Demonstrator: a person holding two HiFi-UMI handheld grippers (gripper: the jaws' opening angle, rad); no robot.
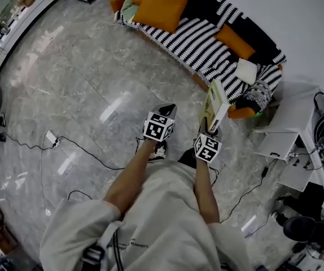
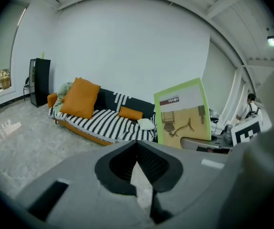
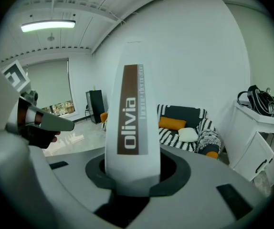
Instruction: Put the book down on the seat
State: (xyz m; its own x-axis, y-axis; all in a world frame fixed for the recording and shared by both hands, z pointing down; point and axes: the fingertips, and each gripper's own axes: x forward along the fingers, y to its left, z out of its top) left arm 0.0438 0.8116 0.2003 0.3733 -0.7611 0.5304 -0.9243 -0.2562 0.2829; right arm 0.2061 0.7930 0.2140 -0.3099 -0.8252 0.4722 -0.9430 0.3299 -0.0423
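A: Book, where?

B: In the right gripper [image 1: 212, 130], at 1 o'clock from the person in the head view. The book [image 1: 216, 103] stands on end, off the floor [image 1: 83, 89], and isn't on the sofa [image 1: 191, 37] yet.

A: Right jaws?

B: Part-way apart and clamped on the book's bottom end. In the right gripper view the spine [image 3: 130, 123] faces the camera with a jaw on each cover. My guess is it's pinched at the spine so the covers can't flop open.

A: Why upright?

B: It probably carries easier that way, with the weight over the jaws. It needs tipping flat before it goes down.

A: Left gripper?

B: The left gripper [image 1: 167, 109] sits at 9 o'clock of the right one, apart from the book. Its own view shows the jaws [image 2: 138, 171] drawn together with nothing in them, only a sliver of floor showing through. It looks like a spare hand kept clear, and it could steady the book later.

A: Seat?

B: The sofa runs from 12 to 2 o'clock, well apart from both grippers, with bare floor between. From the left gripper view the book [image 2: 182, 116] hides the sofa's [image 2: 103, 122] right end.

A: Landing spot?

B: My call is the bare striped stretch. It lies between the big cushion [image 1: 165, 4] at 12 and the white pillow [image 1: 245, 71] at 2. The rest of the seat is crowded.

A: Stage?

B: Carrying, with the book not set down.
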